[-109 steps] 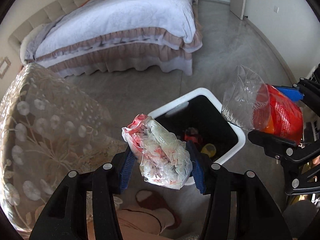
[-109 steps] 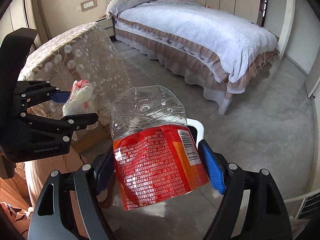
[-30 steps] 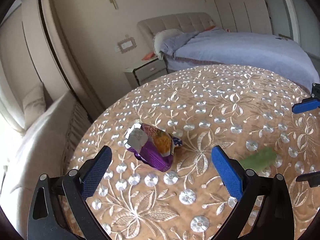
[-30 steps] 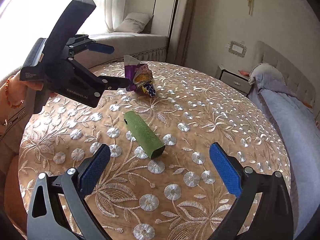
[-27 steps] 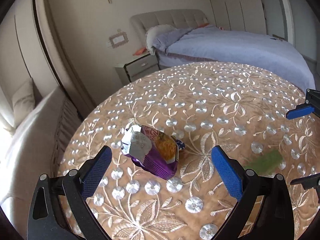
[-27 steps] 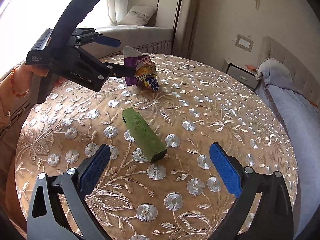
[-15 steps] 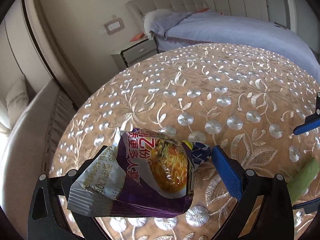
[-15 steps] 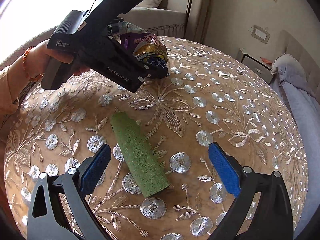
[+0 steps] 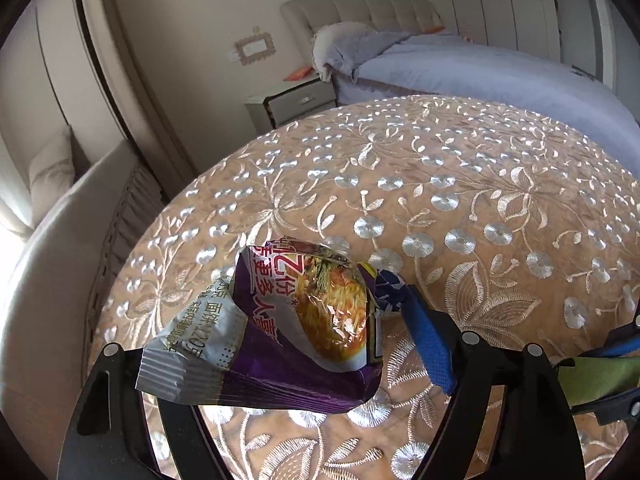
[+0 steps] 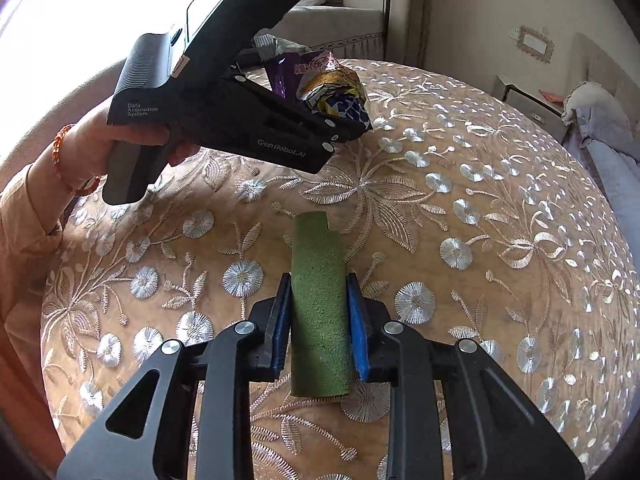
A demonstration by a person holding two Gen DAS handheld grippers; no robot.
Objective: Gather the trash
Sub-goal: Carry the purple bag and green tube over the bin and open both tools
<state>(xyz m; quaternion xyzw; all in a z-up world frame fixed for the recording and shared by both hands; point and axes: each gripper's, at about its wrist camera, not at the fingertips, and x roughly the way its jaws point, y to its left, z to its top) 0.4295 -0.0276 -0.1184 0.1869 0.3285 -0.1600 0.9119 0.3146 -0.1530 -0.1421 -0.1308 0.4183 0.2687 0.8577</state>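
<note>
While two pieces of trash show on the round desk (image 10: 500, 216) with its embroidered cloth, each sits in one of the two claws. At the far left, the left claw (image 10: 320, 100) is clamped on the one purple noodle packet (image 9: 280, 332), crumpled and raised above the cloth; in its own view the packet fills the space between the blue pads (image 9: 428, 344), one of which is hidden behind the foil. The person's left hand (image 10: 132, 148), with one beaded bracelet on the wrist, grips that tool's handle. Nearer and to the right, the right claw (image 10: 319, 320) has its two blue pads pressed against either side of the one green roll (image 10: 318, 304), which points away toward the far side; whether it is touching the cloth I cannot tell. Far right beyond the desk stand one nightstand (image 10: 524, 100) and one bed (image 9: 460, 64) with pale blue bedding.
</note>
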